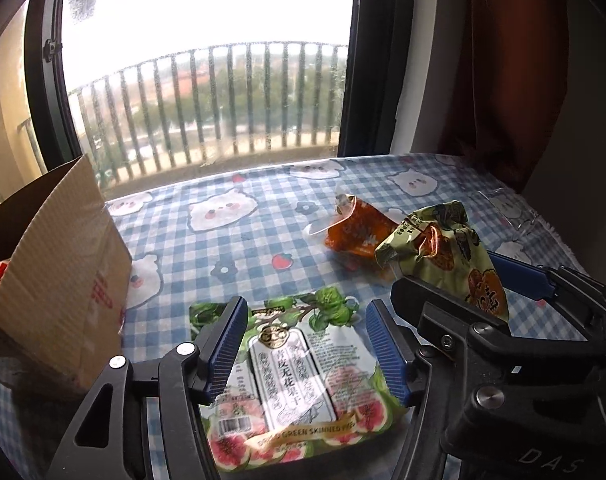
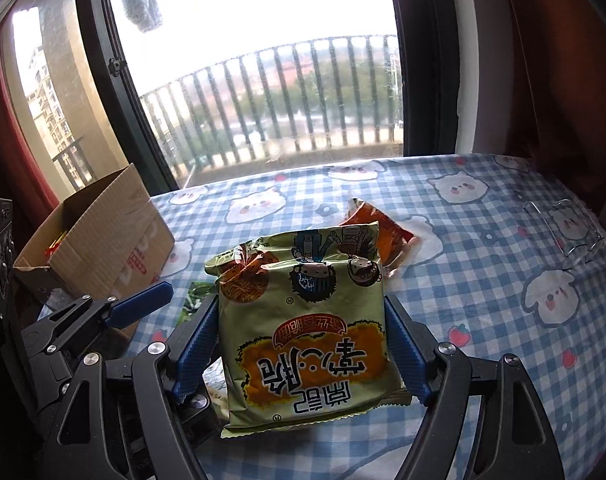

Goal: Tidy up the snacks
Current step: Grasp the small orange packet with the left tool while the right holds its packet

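Noodle packet [image 2: 303, 320] clamped in right tool [image 2: 303, 336]; left tool [image 1: 307, 344] spread apart over fig pouch [image 1: 287, 380].

- The counter [image 1: 263, 248] wears a blue checked cloth with white animal faces.
- A cardboard box [image 1: 63, 264] sits at the left.
- A fig snack bag [image 1: 291, 376] lies flat, near.
- An orange packet [image 1: 351, 232] lies farther back.

My left hand-held gripper [image 1: 307, 344] is spread wide, blue fingers [image 1: 225, 344] tilted down and forward, nothing between them. My right hand-held gripper [image 2: 303, 344] sits just beside it, raised, blue fingers [image 2: 407, 356] pressed in on both sides of what it carries.
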